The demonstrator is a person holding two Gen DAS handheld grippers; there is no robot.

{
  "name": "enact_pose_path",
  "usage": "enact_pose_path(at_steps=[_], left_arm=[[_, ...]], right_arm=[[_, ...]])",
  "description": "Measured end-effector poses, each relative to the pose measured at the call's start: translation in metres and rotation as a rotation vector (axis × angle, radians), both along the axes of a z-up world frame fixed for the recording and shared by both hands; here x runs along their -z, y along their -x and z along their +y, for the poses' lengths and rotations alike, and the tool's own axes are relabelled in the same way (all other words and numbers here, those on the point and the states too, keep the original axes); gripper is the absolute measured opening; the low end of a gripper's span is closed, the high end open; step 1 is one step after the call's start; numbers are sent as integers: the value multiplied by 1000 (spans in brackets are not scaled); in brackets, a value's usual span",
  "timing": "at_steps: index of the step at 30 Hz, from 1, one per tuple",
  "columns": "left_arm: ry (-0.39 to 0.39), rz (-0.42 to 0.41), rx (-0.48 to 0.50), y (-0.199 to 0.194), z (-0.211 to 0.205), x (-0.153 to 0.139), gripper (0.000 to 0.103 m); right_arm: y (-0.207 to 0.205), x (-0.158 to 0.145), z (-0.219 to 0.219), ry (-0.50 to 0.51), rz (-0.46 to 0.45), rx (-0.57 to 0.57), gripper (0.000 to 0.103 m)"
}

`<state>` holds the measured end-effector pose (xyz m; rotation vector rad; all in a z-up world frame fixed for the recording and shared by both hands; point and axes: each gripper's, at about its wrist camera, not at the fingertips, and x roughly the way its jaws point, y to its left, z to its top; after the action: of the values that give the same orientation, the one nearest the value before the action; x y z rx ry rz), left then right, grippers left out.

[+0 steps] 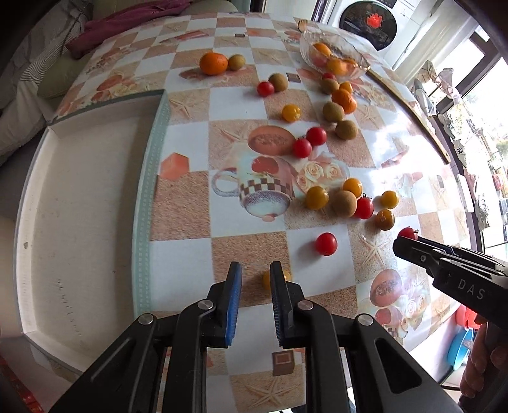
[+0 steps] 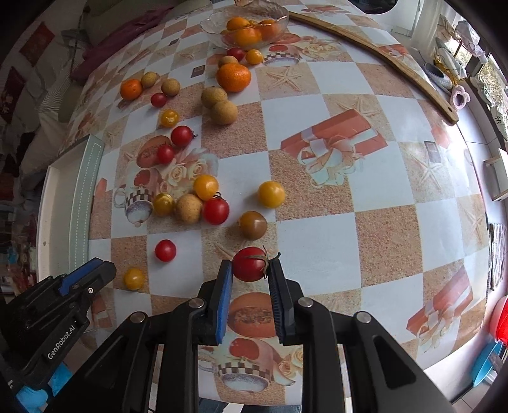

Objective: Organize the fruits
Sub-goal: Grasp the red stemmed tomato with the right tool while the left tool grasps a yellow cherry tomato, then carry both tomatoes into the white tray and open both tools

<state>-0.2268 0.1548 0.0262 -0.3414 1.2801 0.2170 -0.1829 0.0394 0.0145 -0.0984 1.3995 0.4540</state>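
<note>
Many small fruits lie scattered on the patterned tablecloth: red tomatoes, yellow tomatoes, brown longans and oranges. My right gripper [image 2: 250, 270] has its fingers around a red tomato [image 2: 249, 263] with a green stem, both pads at its sides; it also shows in the left wrist view [image 1: 408, 233]. My left gripper [image 1: 255, 271] is open just above the table, with a yellow tomato [image 1: 266, 279] half hidden behind its right finger; that tomato also shows in the right wrist view [image 2: 134, 278]. A glass bowl [image 2: 279, 17] at the far side holds several oranges.
A white tray [image 1: 79, 206] with a pale green rim sits at the table's left. A wooden stick [image 2: 381, 54] lies along the far right edge. A loose red tomato [image 1: 326, 243] lies near my left gripper. A sofa with cloths stands behind.
</note>
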Motion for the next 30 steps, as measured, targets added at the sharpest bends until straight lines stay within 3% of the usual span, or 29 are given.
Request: enact_pose_path(at_steps=[7,10,11,12,13,14,16,20,22,23,25,26,27,28,30], left_arm=[[15,-23,-51,37,52,-16,20],[-8,-28,-29,41,52,-16,20],[-20,-24,-5,40,48,-14,30],[-25,-21,20,40,43,-11,65],[-31,-28,31,41,39,-9,83],[-47,-54,38,42,32,-9,92],[-61,-72,88,38,19,-5,92],[-75,-21,125,25,2,17,92],[-78,14,135,19,-3,29,77],[-80,37,142,16,-4,35,63],[-101,17,152,15,-7,35,58],[-90,6,164,14,-8,35,39],[-93,-2,175,14,-9,34,28],[-66,-12,182,13,-9,33,22],[-33,-25,158,14,-3,29,23]], right_arm=[[13,-25,26,-38,-26,-79,25],[18,-30,35,-53,-21,-74,25],[20,-31,32,-57,-12,-63,25],[21,-31,31,-60,-2,-49,25],[22,-32,27,-59,6,-36,25],[23,-31,23,-52,10,-24,25],[24,-31,15,-34,9,-9,25],[24,-27,-3,0,12,23,25],[24,-25,-11,5,15,39,25],[24,-25,-13,6,15,43,25],[24,-25,-16,7,14,46,25],[25,-24,-16,7,13,44,25],[25,-25,-16,7,12,40,25],[26,-25,-15,6,12,36,25],[27,-25,-10,1,14,24,25]])
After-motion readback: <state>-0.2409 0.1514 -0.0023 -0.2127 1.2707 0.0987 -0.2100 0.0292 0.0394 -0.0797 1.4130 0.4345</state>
